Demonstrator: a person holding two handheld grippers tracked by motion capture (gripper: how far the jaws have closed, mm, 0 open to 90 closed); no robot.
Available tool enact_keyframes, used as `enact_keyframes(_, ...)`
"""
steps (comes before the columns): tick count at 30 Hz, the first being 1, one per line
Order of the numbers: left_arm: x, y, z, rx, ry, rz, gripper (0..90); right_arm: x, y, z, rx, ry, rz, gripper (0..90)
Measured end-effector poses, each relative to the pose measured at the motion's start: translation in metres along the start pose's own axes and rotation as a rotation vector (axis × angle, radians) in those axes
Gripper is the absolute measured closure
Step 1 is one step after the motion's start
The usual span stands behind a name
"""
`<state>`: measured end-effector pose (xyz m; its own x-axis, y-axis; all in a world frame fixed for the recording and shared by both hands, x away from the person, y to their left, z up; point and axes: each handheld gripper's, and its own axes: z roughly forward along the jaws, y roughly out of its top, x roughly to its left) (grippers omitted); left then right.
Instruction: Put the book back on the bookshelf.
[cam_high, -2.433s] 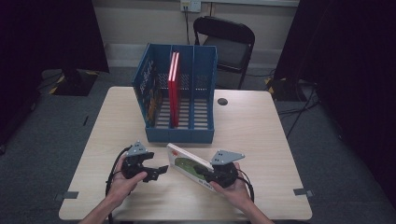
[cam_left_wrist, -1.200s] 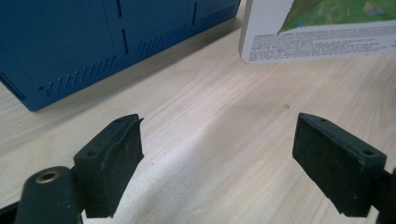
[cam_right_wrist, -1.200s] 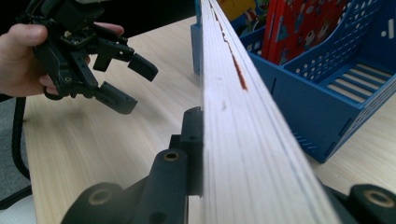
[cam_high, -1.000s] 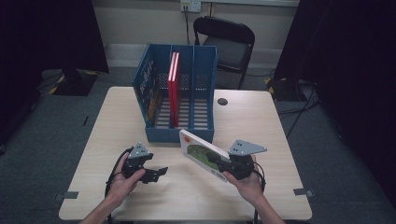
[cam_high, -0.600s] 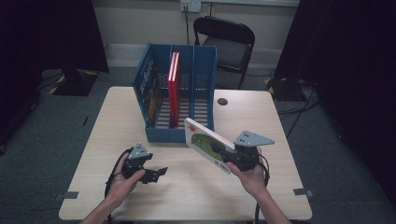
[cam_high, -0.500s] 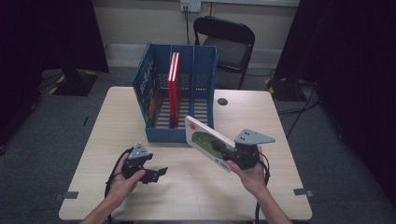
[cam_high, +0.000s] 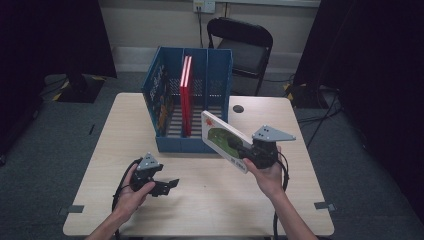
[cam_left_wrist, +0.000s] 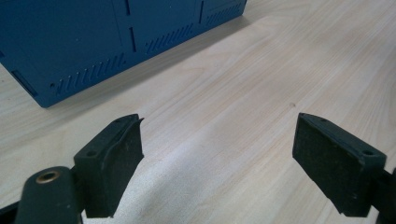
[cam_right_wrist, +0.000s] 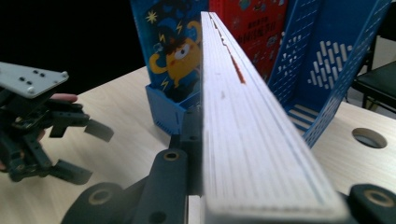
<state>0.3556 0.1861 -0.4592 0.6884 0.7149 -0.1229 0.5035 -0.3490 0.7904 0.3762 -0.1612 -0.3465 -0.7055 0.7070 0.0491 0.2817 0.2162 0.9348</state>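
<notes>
My right gripper (cam_high: 248, 151) is shut on a thick white book with a green cover (cam_high: 223, 138). It holds the book tilted above the table, just in front of the right end of the blue file rack (cam_high: 218, 75). In the right gripper view the book's page edge (cam_right_wrist: 252, 130) runs toward the rack's open compartment (cam_right_wrist: 336, 60). A red book (cam_high: 186, 95) stands in the rack, and a blue book with a cartoon monster (cam_right_wrist: 177, 51) stands at its left. My left gripper (cam_high: 168, 185) rests open on the table, with nothing between its pads (cam_left_wrist: 116, 158).
The wooden table (cam_high: 125, 130) has a round cable hole (cam_high: 238, 108) behind the rack's right corner. A black folding chair (cam_high: 245, 45) stands beyond the far edge. Bare tabletop lies between the two grippers and left of the rack.
My right gripper has lifted the book off the table and carried it up and toward the rack's right side, tilting it more upright. The left gripper has stayed put.
</notes>
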Motion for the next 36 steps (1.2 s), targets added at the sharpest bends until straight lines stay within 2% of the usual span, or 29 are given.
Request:
enact_keyframes(13, -0.001, 0.000, -0.001, -0.001, -0.006, 0.000, 15.9, -0.012, 0.012, 0.019, -0.020, -0.082, 0.036, 76.6)
enact_keyframes(14, -0.001, 0.000, -0.001, 0.002, -0.004, 0.001, 15.8, -0.013, 0.013, 0.022, -0.016, -0.100, 0.041, 76.5)
enact_keyframes(21, 0.000, 0.000, -0.001, 0.001, -0.006, -0.003, 15.9, -0.017, 0.016, 0.032, -0.015, -0.138, 0.047, 76.5)
enact_keyframes(23, 0.000, 0.000, -0.001, 0.002, -0.006, -0.004, 15.9, -0.020, 0.018, 0.038, -0.021, -0.161, 0.048, 76.5)
enact_keyframes(28, 0.000, 0.000, -0.001, 0.005, -0.005, -0.003, 15.9, -0.023, 0.023, 0.047, -0.011, -0.193, 0.055, 76.6)
enact_keyframes(33, -0.001, 0.000, 0.000, 0.006, -0.013, -0.004, 16.0, -0.027, 0.025, 0.055, -0.003, -0.206, 0.092, 76.5)
enact_keyframes(36, -0.001, 0.000, 0.000, 0.005, -0.012, -0.006, 16.0, -0.030, 0.027, 0.063, 0.006, -0.238, 0.094, 76.6)
